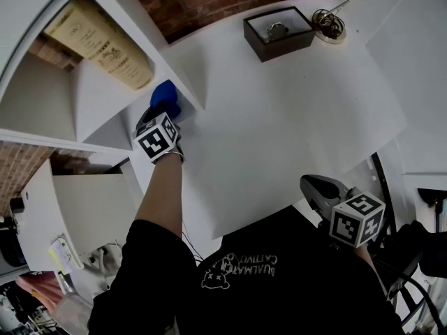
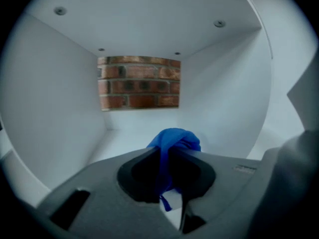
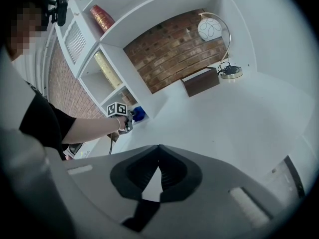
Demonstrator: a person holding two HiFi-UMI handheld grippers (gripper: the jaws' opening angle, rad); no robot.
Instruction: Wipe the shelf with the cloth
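One white shelf unit fills the left of the scene, its open compartments backed by a brick wall. To its right, a white table top runs to the far wall. A tan carton lies tilted in an upper compartment. At the far end of the table stand a dark brown box and, just to its right, a lamp base. The left gripper reaches into a lower compartment, its jaws clamped on the blue cloth. The cloth is bunched ahead of the jaws, over the compartment floor; whether it presses on that floor cannot be told. The right gripper hangs near the person's body, well apart from the shelf, its jaws drawn together with nothing between them.
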